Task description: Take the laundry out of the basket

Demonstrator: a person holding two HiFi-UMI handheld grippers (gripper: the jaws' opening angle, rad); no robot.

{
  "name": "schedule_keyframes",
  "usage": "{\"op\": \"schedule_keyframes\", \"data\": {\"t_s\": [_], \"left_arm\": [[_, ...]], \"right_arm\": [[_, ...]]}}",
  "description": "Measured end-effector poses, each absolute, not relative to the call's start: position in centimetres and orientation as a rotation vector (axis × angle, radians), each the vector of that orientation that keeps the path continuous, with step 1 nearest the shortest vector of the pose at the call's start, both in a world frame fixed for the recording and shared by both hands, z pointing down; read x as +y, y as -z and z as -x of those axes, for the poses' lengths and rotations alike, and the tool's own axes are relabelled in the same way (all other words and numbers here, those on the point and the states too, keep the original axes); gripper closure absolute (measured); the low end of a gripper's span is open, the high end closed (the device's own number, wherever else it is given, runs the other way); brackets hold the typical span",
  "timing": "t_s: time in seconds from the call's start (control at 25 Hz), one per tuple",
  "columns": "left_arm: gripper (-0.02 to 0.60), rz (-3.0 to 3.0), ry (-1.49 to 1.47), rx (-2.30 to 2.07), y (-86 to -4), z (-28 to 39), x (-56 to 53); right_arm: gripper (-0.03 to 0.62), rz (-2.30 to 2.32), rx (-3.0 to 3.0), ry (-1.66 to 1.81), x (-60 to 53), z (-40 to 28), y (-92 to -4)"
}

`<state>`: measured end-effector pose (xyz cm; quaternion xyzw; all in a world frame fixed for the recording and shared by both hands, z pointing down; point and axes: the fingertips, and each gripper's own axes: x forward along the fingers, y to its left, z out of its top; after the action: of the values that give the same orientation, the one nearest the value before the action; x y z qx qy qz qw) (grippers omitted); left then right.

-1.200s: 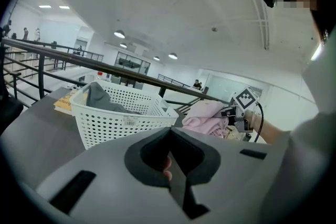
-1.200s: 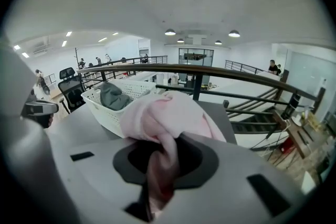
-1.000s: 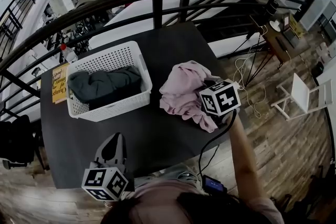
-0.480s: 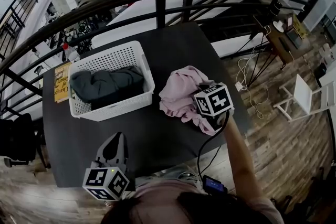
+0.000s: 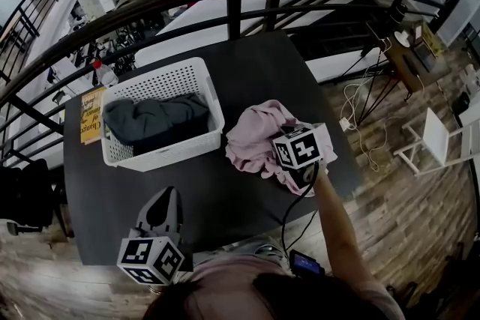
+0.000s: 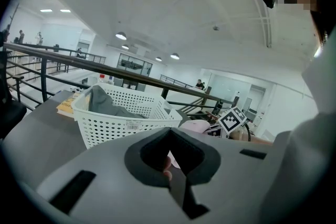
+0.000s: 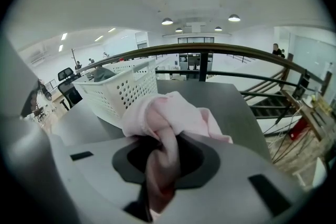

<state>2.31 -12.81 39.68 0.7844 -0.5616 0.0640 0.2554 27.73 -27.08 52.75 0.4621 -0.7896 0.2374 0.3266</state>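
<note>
Tabletop (image 5: 247,82): dark, carrying everything listed below.
Basket (image 5: 169,154): white, perforated, sitting at the left half of the tabletop; not shifting between the earlier head views and now.
Grey garment (image 5: 154,120): lying bunched inside the basket, filling most of it, with nothing touching it.
Pink garment (image 5: 255,142): already out of the basket and heaping on the tabletop just right of it. It is spreading lower and flatter than a second ago.
Right gripper (image 7: 163,176): jaws clenching a twisted fold of the pink garment. It is sinking toward the tabletop across the last second, bringing the cloth down with it.
Left gripper (image 6: 170,165): jaws resting together with nothing between them. It is hovering at the near edge of the tabletop, pointing toward the basket and not moving across the head views.
Book (image 5: 91,115): yellow, lying beyond the basket's left wall.
Change: the pink garment is being lowered and is now largely resting on the tabletop.
Task standing: one piece is as good as delivered and is probably only awaiting release. The grey garment is remaining in the basket as the likely next pick.
</note>
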Motion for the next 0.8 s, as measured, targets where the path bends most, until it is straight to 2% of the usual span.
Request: {"op": "schedule_keyframes", "data": {"t_s": [0.24,0.8], "left_arm": [[0.584,-2.116,-0.163,-1.549,-39.5,-2.6,-12.7],[0.584,-2.072,-0.125,-1.601,-39.7,-4.5,-10.3]], "right_arm": [[0.498,-1.237,-2.090,-0.601,-27.7,-27.7,-53.3],[0.383,-1.215,-2.146,-0.578,-26.7,-27.5,-52.9]]}}
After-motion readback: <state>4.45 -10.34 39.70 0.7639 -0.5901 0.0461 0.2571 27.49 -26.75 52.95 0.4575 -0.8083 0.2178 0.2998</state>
